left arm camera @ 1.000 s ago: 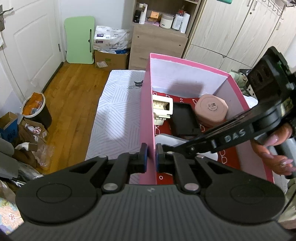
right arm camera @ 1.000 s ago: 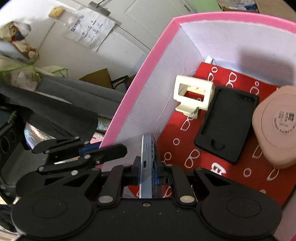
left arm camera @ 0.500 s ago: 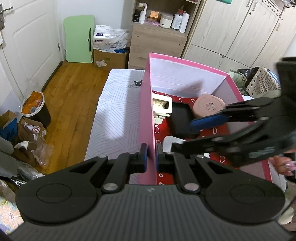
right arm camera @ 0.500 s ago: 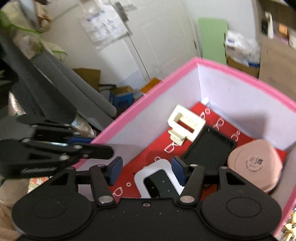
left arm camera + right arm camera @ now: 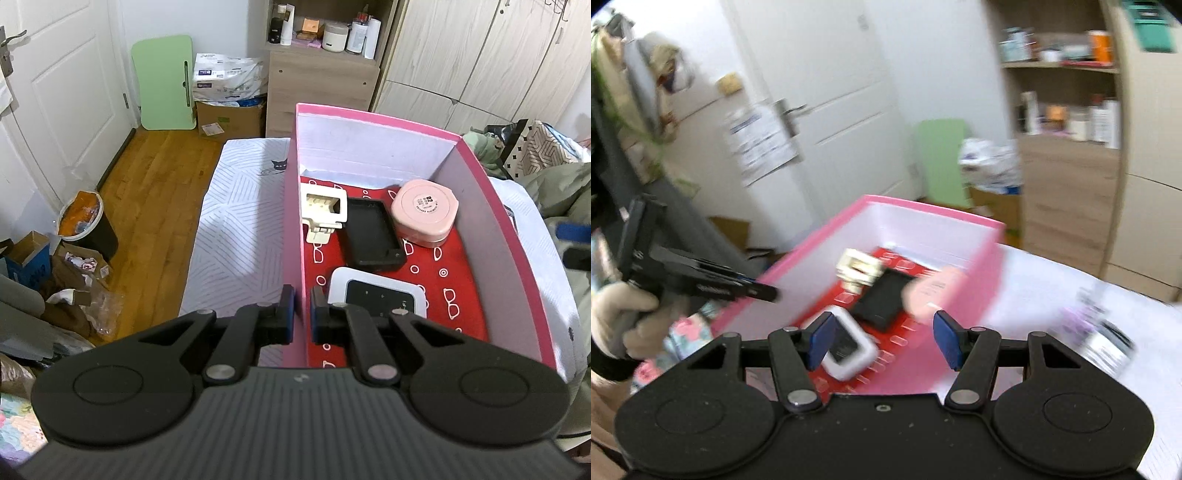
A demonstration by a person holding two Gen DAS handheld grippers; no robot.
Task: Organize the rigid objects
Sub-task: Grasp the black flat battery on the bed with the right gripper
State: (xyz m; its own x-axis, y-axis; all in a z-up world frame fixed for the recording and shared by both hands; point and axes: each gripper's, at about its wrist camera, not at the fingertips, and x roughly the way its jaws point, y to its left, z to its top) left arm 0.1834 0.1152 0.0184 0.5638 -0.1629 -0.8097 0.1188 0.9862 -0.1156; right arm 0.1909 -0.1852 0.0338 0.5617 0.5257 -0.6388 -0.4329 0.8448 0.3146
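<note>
A pink box (image 5: pixel 293 206) with a red patterned floor stands on the bed. My left gripper (image 5: pixel 301 317) is shut on its left wall near the front corner. Inside the box lie a white device with a black screen (image 5: pixel 376 295), a black case (image 5: pixel 373 232), a pink lidded container (image 5: pixel 424 210) and a cream plastic holder (image 5: pixel 323 210). My right gripper (image 5: pixel 882 341) hangs open above the front right of the box (image 5: pixel 820 243), with nothing between its pads. Beneath it lies the white device (image 5: pixel 849 350). The right wrist view is blurred by motion.
The box rests on a white patterned sheet (image 5: pixel 236 229). A blurred dark object (image 5: pixel 1108 343) lies on the sheet to the right of the box. On the wooden floor to the left are a waste bin (image 5: pixel 86 225) and clutter. A cabinet (image 5: pixel 321 88) stands behind.
My right gripper let go of the white device, which now lies flat in the box. It opened, rose and drew back to the right. My left gripper kept its hold on the wall.
</note>
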